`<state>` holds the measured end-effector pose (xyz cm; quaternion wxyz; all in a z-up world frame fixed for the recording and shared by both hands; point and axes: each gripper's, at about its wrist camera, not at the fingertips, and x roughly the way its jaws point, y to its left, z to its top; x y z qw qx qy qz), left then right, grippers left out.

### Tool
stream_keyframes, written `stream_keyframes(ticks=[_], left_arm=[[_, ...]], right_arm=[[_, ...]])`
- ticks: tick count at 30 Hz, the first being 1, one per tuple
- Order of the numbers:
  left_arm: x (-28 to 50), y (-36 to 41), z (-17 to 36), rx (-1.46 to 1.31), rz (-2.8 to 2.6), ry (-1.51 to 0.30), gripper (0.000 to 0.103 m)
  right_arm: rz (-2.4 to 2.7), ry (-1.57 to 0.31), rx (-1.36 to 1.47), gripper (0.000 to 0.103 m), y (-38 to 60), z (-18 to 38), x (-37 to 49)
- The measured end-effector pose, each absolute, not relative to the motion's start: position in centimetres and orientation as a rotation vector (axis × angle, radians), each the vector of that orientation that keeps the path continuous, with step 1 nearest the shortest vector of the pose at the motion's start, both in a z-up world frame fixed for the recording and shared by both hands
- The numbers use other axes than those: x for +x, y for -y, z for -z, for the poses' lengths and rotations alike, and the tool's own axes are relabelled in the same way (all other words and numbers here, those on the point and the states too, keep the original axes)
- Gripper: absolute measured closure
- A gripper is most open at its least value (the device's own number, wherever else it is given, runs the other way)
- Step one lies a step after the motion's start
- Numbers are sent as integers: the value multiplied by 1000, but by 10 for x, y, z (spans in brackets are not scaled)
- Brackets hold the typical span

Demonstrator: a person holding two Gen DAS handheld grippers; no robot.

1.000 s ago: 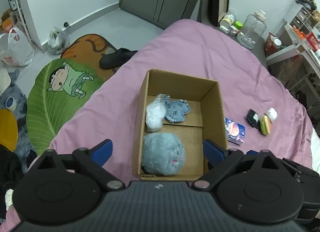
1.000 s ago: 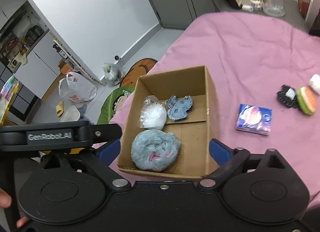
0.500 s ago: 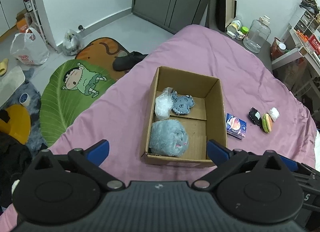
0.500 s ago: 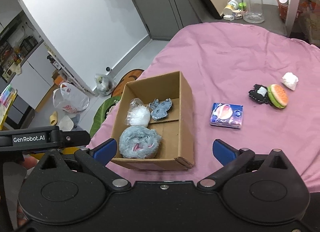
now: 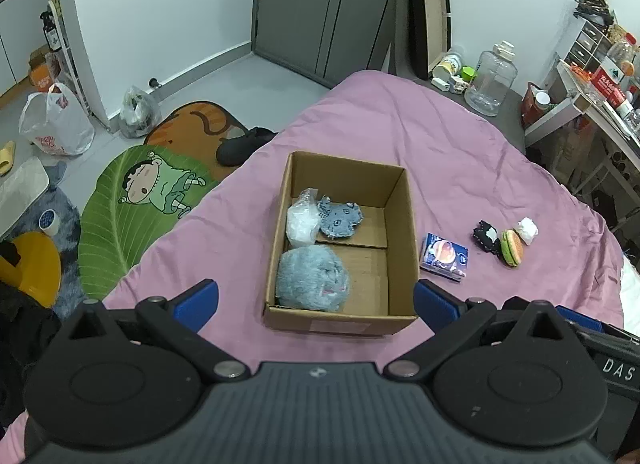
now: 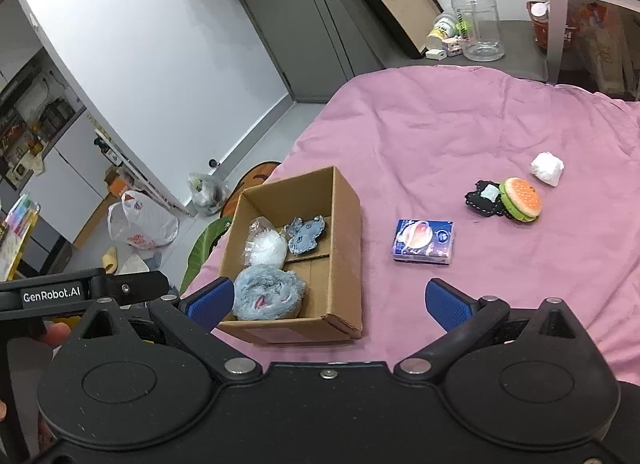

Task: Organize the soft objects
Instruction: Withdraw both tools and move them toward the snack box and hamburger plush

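Observation:
An open cardboard box point(image 5: 400, 248) point(image 6: 344, 248) sits on the pink bed. It holds a grey fluffy plush point(image 5: 312, 282) point(image 6: 268, 298), a clear bag of white stuffing point(image 5: 302, 219) point(image 6: 266, 248) and a blue-grey fabric piece point(image 5: 340, 217) point(image 6: 306, 236). On the bed to the right lie a blue tissue pack point(image 5: 444, 258) point(image 6: 424, 242), a black plush point(image 5: 486, 236) point(image 6: 486, 199), a burger plush point(image 5: 512, 248) point(image 6: 520, 199) and a white soft lump point(image 5: 527, 228) point(image 6: 547, 168). My left gripper point(image 5: 316, 304) is open and empty, above the box's near edge. My right gripper point(image 6: 326, 300) is open and empty, near the box's front right.
The pink bed cover point(image 5: 460, 151) stretches far and right. A green cartoon rug point(image 5: 144, 199), bags and a black shoe point(image 5: 244, 143) lie on the floor at left. A water jug point(image 6: 478, 19) and a shelf point(image 5: 592, 75) stand at the back right.
Both grippers have pulled back and risen from the box, which looks smaller now. The right view has swung right, showing more of the bed items. Nothing was picked up.

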<state>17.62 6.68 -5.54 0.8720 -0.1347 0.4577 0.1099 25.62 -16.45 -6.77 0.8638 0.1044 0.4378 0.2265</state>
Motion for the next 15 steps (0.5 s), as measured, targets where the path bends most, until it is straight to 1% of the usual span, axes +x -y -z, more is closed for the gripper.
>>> stream_keyframes(ticks=[15], left_arm=[[174,-29,47,-235,-194,-949,0]], right_arm=[[-441,-910,245,0,204,64,256]])
